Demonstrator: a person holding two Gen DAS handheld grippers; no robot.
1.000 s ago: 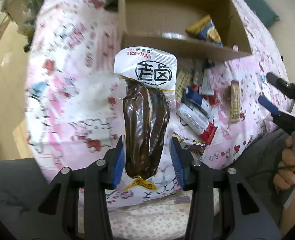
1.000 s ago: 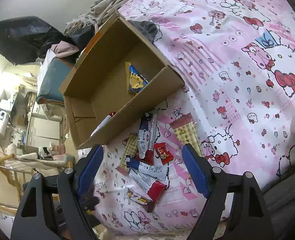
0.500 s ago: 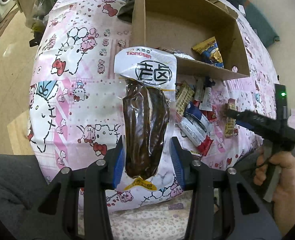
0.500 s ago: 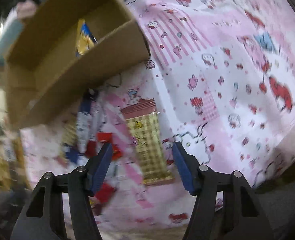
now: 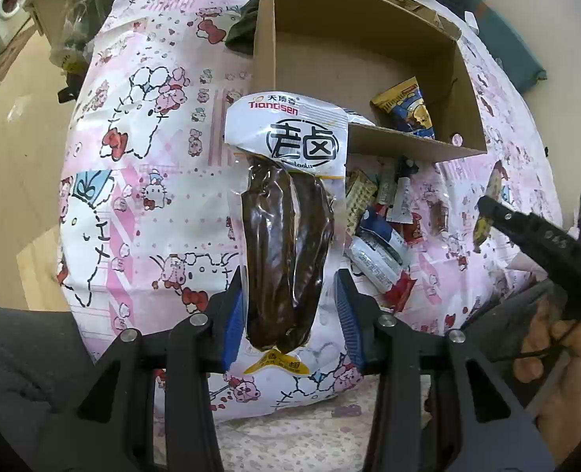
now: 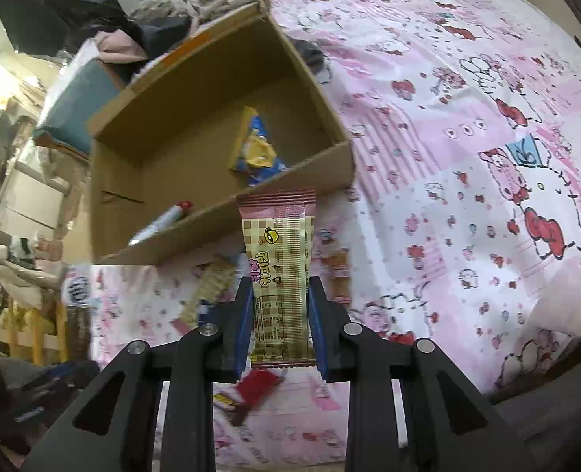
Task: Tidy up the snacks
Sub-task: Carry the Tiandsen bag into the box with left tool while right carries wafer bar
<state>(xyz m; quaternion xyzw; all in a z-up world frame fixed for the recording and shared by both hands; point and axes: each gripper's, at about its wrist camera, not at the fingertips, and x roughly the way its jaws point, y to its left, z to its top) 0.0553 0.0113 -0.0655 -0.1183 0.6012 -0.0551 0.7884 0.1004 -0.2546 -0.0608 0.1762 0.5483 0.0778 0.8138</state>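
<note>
In the left wrist view, the left gripper [image 5: 290,314] holds a vacuum-sealed pouch of dark braised meat [image 5: 286,244] by its lower end, its top edge reaching toward the near wall of the cardboard box [image 5: 408,145]. The pouch looks dense and slick (film over a soft, heavy filling), so a grip across the meaty part suits it better than one on the thin sealed edge. Right of the pouch, just in front of the box, lies a heap of small snack packets [image 5: 385,236]; the right gripper [image 5: 491,206] pokes in beyond them.

In the right wrist view, the right gripper [image 6: 278,322] has just been closing and now clamps a checked wafer bar [image 6: 280,259] at its lower half. The bar is light and probably brittle. The box wall stands right behind it, so the bar must clear that rim. Inside lie a yellow-blue packet [image 6: 257,149] and what seems a tube [image 6: 164,218].
</note>
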